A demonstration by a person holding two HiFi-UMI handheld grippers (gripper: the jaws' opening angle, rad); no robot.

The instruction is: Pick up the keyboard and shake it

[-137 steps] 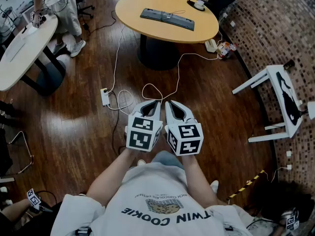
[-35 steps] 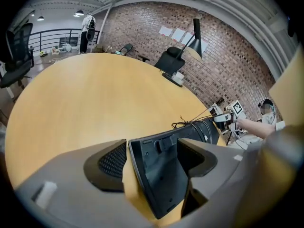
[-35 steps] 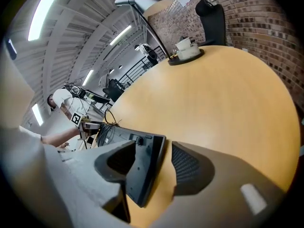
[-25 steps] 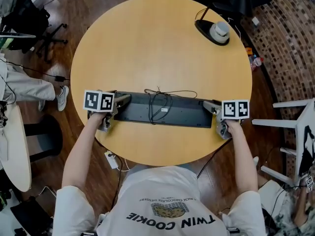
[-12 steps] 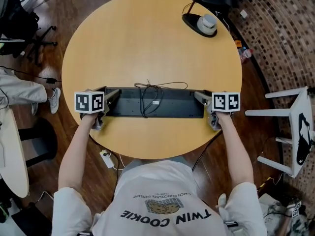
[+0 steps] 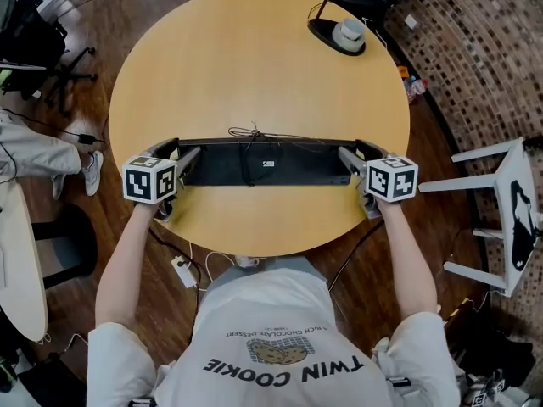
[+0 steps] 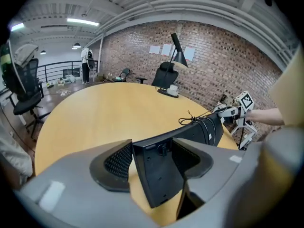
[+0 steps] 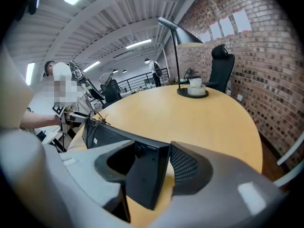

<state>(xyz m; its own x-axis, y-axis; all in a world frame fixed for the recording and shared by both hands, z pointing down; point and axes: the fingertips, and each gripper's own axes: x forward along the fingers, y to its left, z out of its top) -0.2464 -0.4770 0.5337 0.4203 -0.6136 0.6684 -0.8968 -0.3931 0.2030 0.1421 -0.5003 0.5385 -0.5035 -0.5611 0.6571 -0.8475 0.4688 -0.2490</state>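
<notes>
A long black keyboard is held over the round wooden table with its underside facing me and its cable bundled on it. My left gripper has the keyboard's left end between its jaws, which are closing, and both pads touch it. My right gripper is shut on the right end. In both gripper views the keyboard stands tilted up on edge between the jaws. The left gripper and the right gripper face each other along its length.
A desk lamp with a round base stands at the table's far right edge. A white stool stands on the floor to the right. Another table and a person's leg are to the left. Cables and a power strip lie under the table.
The keyboard lay flat on the table one second ago. It is now tipped up on edge, and both grippers have rolled with it at its ends.
</notes>
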